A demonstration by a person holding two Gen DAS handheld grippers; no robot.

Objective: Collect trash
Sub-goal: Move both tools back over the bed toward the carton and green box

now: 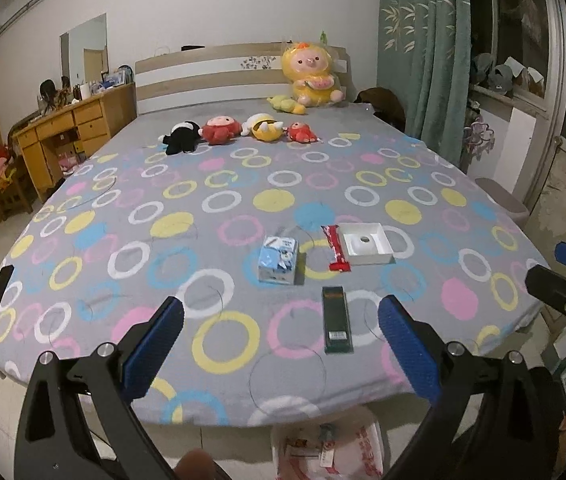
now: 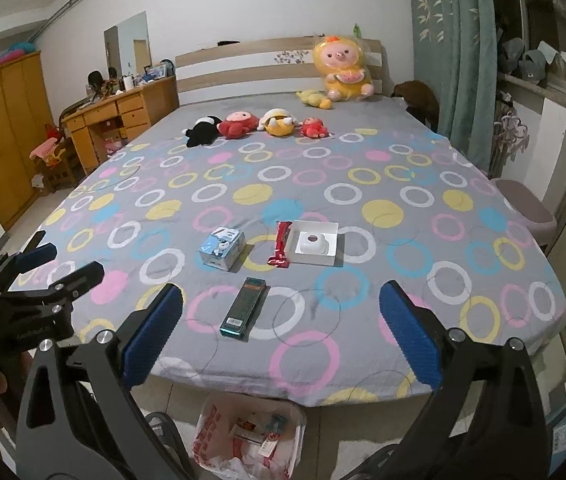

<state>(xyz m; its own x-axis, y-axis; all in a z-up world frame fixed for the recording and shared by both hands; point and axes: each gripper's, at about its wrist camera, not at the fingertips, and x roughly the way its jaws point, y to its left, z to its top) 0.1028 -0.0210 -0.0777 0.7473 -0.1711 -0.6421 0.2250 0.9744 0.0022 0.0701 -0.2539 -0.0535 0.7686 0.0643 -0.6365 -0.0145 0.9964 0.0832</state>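
Both grippers gape; bag (image 2: 249,436) holds wrappers.

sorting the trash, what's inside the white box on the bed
The open white box holds a white moulded insert with a round dark hole in its middle. Nothing else shows inside; whatever lies under the insert is covered.

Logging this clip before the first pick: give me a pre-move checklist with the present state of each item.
1. Left hand-held gripper open, holding nothing: ok.
2. Right hand-held gripper open, holding nothing: ok.
3. Dark green box nearest the bed's foot, lying flat, unobstructed: ok.
4. Red wrapper beside the white tray, touching or apart: cannot tell.
5. Trash bag on the floor, mouth open: ok.
6. Blue carton empty: cannot tell.
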